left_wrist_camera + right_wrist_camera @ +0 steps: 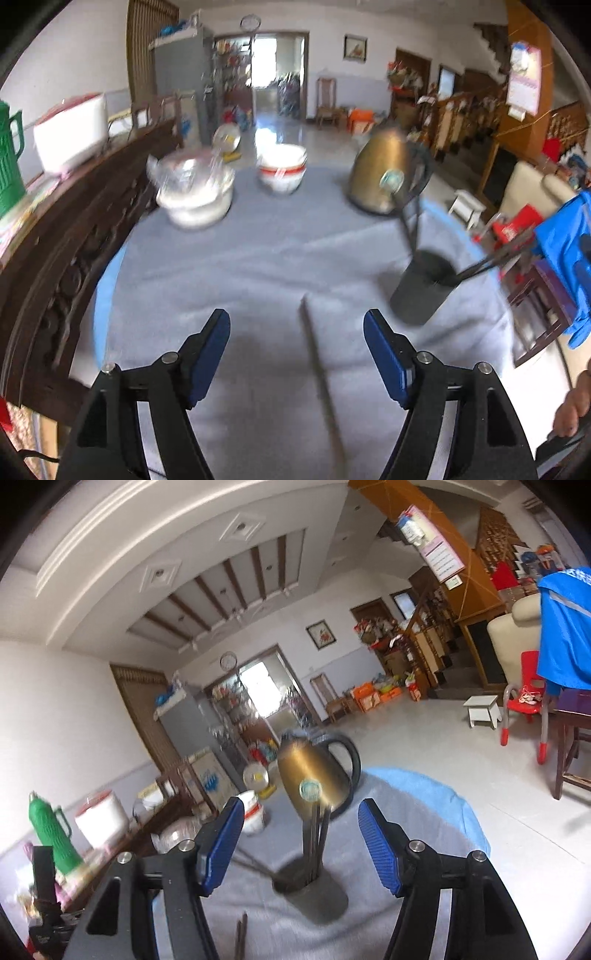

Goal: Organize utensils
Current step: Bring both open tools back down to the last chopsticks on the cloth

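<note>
A dark utensil cup (421, 290) stands on the grey tablecloth (258, 258) at the right and holds several dark chopsticks (412, 225). One loose chopstick (321, 373) lies on the cloth between my left gripper's fingers. My left gripper (297, 354) is open and empty above it. In the right wrist view the cup (314, 890) with chopsticks (314, 845) sits just ahead of my right gripper (301, 845), which is open and empty. A loose chopstick (242, 938) lies near the bottom edge there.
A gold kettle (384, 173) stands behind the cup. A red-banded white bowl (282, 170) and a covered white bowl (194, 192) stand at the table's far side. A dark carved bench (74, 236) runs along the left. A blue cloth (569, 251) hangs at right.
</note>
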Demonstrator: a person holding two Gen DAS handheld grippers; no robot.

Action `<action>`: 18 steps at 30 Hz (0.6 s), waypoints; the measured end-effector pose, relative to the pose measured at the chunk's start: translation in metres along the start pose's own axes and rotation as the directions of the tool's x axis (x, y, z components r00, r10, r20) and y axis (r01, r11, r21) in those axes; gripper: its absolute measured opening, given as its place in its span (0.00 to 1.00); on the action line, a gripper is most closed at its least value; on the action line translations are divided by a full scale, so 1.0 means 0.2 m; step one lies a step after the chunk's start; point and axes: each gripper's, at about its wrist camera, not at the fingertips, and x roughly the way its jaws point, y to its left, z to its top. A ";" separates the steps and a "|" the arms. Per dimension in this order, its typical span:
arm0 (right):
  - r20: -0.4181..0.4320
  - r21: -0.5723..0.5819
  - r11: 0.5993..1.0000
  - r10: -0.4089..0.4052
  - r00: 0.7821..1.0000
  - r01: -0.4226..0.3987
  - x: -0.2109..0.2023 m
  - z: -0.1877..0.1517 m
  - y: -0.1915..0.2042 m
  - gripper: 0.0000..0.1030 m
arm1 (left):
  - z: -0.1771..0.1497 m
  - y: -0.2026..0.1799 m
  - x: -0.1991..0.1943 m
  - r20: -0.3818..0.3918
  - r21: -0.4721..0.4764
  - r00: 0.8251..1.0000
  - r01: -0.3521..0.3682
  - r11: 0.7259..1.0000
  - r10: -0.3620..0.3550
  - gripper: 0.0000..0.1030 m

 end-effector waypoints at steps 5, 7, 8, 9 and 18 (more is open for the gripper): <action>-0.112 -0.059 0.998 -0.004 0.994 -0.003 0.06 -0.17 0.05 0.64 | -0.14 0.13 0.13 -0.113 -0.015 0.992 -0.061 0.998 0.059 0.73; -0.146 -0.085 0.996 -0.012 0.989 -0.001 0.08 -0.24 0.07 0.64 | -0.18 0.18 0.17 -0.145 -0.030 0.988 -0.064 0.997 0.059 0.73; -0.168 -0.104 0.995 -0.019 0.986 0.002 0.09 -0.28 0.07 0.64 | -0.20 0.19 0.18 -0.160 -0.036 0.985 -0.067 0.997 0.060 0.73; -0.184 -0.110 0.994 -0.020 0.983 0.000 0.10 -0.31 0.08 0.64 | -0.22 0.20 0.20 -0.172 -0.040 0.983 -0.067 0.997 0.059 0.73; -0.270 -0.147 0.989 -0.058 0.961 0.018 0.17 -0.49 0.04 0.62 | -0.30 0.14 0.31 -0.225 -0.003 0.973 -0.046 0.999 0.044 0.73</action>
